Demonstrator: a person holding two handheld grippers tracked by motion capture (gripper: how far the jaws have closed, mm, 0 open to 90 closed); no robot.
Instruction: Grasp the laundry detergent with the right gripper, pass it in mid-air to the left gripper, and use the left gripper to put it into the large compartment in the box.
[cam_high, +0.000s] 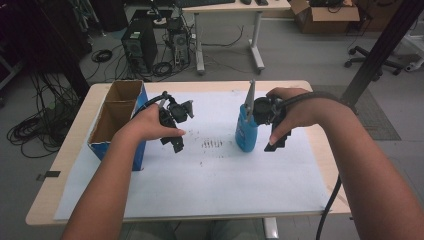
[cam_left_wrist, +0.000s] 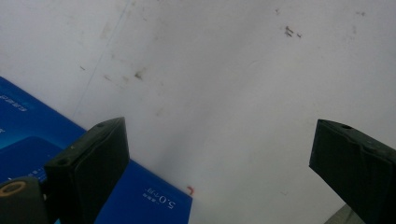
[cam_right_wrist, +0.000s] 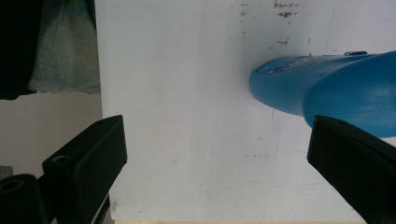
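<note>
Both forearms come in from the near edge of the table, which is covered by a white sheet. I hold the left claw above the sheet, just right of the open blue cardboard box; its jaws stand wide apart with nothing between them. My right claw hangs just right of the blue bottle, which stands upright near the middle of the sheet. Those jaws are also spread wide, and in the right gripper view the bottle lies beside one jaw, not gripped.
</note>
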